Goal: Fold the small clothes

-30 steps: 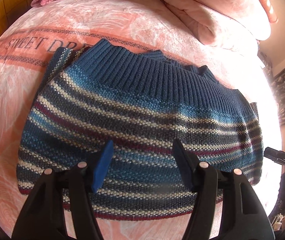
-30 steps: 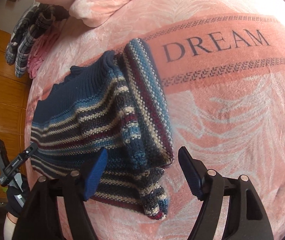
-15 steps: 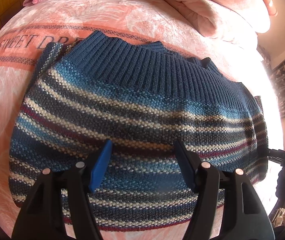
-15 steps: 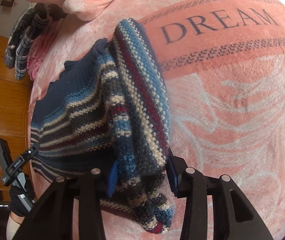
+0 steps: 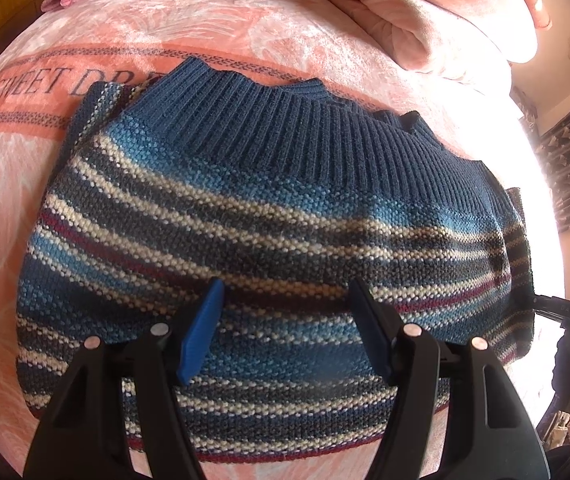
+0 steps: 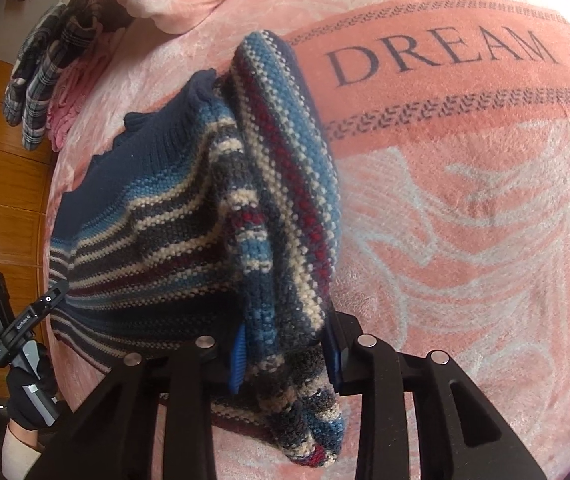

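Right tongs (image 6: 285,354) clamped on sleeve of striped blue knit sweater (image 5: 269,240), sleeve running far along right edge; left tongs (image 5: 285,330) wide open, empty, hovering over near hem.

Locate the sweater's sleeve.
In the right wrist view, the sleeve lies along the sweater's right edge, pinched in the right claw, beside "DREAM".

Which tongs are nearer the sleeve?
Right. The right tongs are shut on the sleeve near its cuff. The left tongs hang open over the sweater body, away from that sleeve.
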Tool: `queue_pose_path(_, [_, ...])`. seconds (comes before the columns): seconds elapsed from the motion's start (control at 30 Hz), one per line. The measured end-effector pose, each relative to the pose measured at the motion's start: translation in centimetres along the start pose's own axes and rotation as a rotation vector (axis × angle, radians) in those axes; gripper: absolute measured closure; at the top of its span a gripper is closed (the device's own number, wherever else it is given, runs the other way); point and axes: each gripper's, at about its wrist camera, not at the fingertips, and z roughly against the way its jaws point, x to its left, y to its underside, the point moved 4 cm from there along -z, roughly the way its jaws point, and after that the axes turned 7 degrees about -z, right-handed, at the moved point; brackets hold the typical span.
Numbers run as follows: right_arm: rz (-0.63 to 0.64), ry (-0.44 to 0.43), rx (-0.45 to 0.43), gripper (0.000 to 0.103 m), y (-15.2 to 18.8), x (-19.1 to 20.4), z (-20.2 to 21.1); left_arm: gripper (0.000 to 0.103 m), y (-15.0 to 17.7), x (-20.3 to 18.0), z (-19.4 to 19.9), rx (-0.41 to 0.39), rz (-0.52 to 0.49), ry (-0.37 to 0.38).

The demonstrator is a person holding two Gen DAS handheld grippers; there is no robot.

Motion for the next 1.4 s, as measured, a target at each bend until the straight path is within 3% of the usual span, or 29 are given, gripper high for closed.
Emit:
queue_pose_path(0.57, [-0.025, 0.018, -0.005, 0.072, -0.4, 1.3, 0.9, 0.036, -0.6, 0.1, 0.4, -0.002, -0.002, 0.026])
queue_pose_path(0.83, [0.132, -0.083, -0.033, 0.073, 0.3, 10.0, 3.8, 0.036, -1.6, 0.9, 2.8, -0.062, 0.052, 0.128])
queue_pose_path(0.97, [0.206, -0.133, -0.021, 0.073, 1.5, 15.1, 3.3, 0.036, -2.2, 0.7, 3.8, -0.091, 0.070, 0.165])
queue_pose_path(1.1, [0.296, -0.122, 0.000, 0.073, 3.1, 19.0, 1.3, 0.036, -2.3, 0.5, 4.1, -0.099, 0.080, 0.187])
queue_pose_path(1.27, [0.388, -0.046, 0.037, 0.072, 5.2, 20.9, -2.2, 0.036, -2.4, 0.7, 4.0, -0.098, 0.087, 0.194])
queue_pose_path(1.33, [0.368, -0.069, 0.060, 0.062, 5.7, 20.8, -2.9, 0.036, -2.4, 0.9, 4.1, -0.101, 0.096, 0.200])
queue_pose_path(1.4, [0.355, -0.112, 0.090, 0.059, 6.1, 21.0, -3.4, 0.036, -2.4, 0.9, 4.1, -0.100, 0.106, 0.212])
